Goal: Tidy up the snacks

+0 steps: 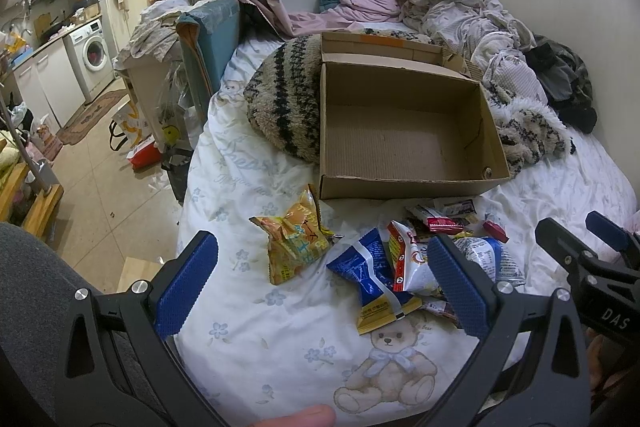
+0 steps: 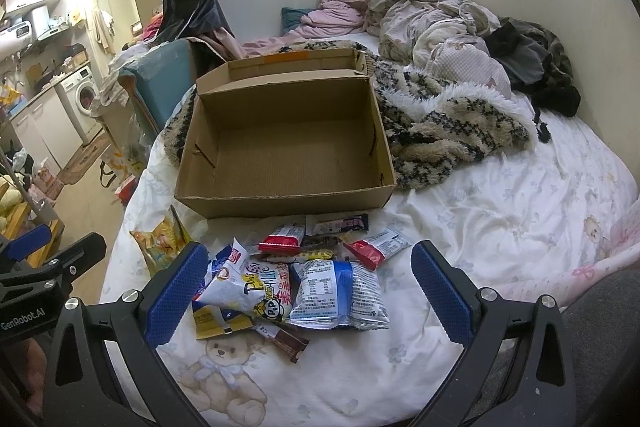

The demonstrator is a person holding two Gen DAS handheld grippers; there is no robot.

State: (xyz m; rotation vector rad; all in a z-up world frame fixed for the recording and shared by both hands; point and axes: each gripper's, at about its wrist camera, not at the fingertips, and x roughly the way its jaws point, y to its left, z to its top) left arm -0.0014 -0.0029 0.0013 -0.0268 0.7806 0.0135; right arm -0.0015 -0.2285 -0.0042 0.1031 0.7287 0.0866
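The snack packets (image 2: 304,279) lie heaped on my bedsheet (image 2: 480,227) just before the cardboard box (image 2: 280,199), which holds nothing; my right view shows two red bars and a brown one that the left hides; one yellow packet (image 1: 294,243) lies apart; my left gripper (image 1: 324,279) and right gripper (image 2: 310,287) both gape, gripping nothing.

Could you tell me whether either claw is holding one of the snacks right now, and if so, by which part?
Nothing is held. The left claw and right claw are both open above the snack pile, touching no packet.
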